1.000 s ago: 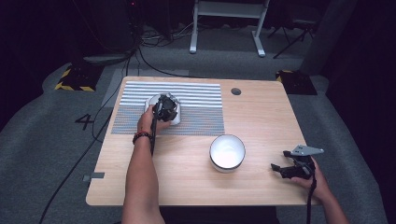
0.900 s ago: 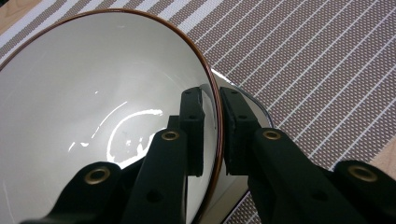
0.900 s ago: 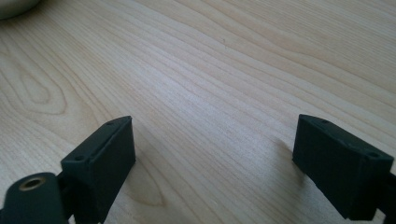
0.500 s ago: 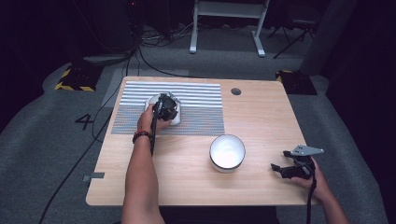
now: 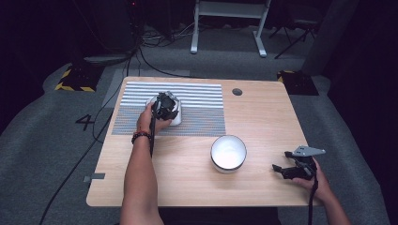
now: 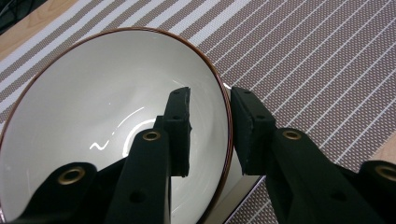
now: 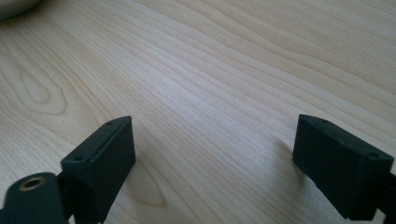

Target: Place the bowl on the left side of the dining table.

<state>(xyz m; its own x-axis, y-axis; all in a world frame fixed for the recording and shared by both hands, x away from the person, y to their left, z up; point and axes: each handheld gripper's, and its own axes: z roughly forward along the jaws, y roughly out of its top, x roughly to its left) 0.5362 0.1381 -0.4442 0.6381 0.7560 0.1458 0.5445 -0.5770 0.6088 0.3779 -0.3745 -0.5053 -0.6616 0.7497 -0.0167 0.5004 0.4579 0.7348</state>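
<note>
Bowl, brown-rimmed (image 6: 107,93): white inside, standing on the striped placemat (image 5: 197,110) at the far left of the wooden table (image 5: 263,117).
Left gripper (image 6: 210,126): one jaw inside the bowl, one outside; the rim runs between them. Jaws have just been opening; a slim gap shows on each side of the rim, so no grip.
Right gripper (image 7: 215,163): jaws wide apart, nothing between them, low over bare wood at the near right edge.
Second bowl (image 5: 228,152): white, on bare table between the two grippers, well apart from both.

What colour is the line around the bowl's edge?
Reddish-brown, running along the rim of the white bowl; the left gripper view shows it best.
</note>
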